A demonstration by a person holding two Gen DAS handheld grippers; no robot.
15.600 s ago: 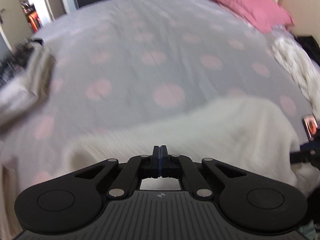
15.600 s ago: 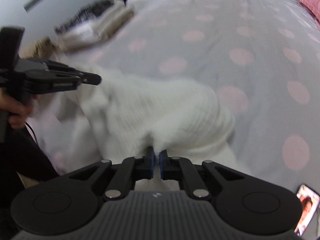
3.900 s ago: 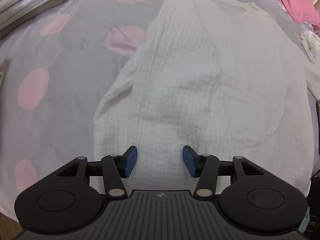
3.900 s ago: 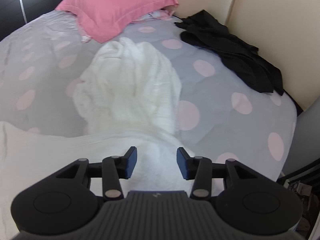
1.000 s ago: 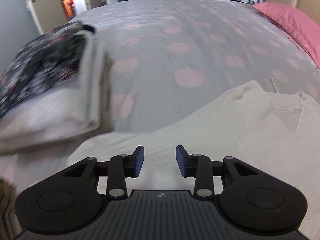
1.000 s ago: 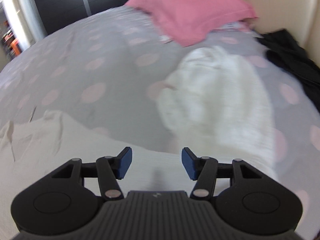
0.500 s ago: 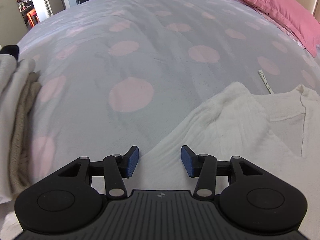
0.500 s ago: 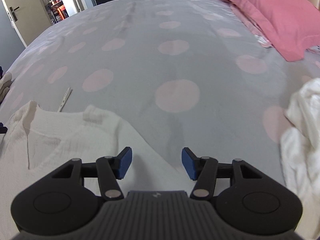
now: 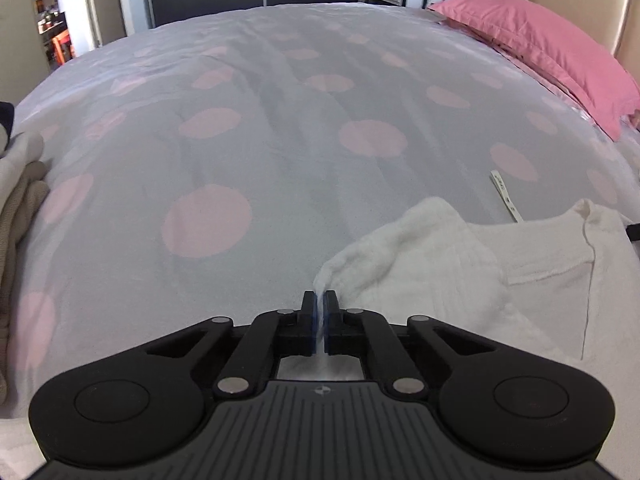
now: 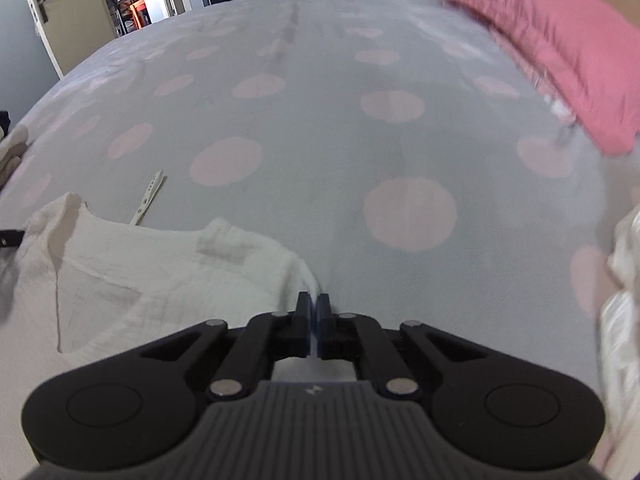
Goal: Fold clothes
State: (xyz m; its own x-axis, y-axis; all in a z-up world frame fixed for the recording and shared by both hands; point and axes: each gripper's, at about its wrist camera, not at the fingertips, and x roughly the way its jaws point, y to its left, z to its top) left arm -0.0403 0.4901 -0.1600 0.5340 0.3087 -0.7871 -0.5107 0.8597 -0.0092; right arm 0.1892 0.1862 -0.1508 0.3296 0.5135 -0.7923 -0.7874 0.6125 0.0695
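Note:
A white crinkled shirt (image 9: pixel 500 280) lies flat on the grey bedspread with pink dots (image 9: pixel 280 140), its V-neck toward the bed's middle. In the left wrist view my left gripper (image 9: pixel 320 300) is shut on the shirt's left shoulder edge, a pinch of white cloth rising between the pads. The right wrist view has the same shirt (image 10: pixel 140 280) at lower left. There my right gripper (image 10: pixel 313 300) is shut on the shirt's right shoulder edge. The shirt's lower body is hidden under both grippers.
A pink pillow (image 9: pixel 560 52) lies at the far right by a beige headboard. Folded clothes (image 9: pixel 16 200) are stacked at the left edge. A small white label strip (image 10: pixel 150 196) lies beyond the collar. A rumpled white garment (image 10: pixel 624 280) sits at right. Dark wardrobes and a doorway stand beyond the bed.
Both grippers stood open half a second ago and have closed on the shirt's shoulder edges. Each slid a little outward and down toward the cloth.

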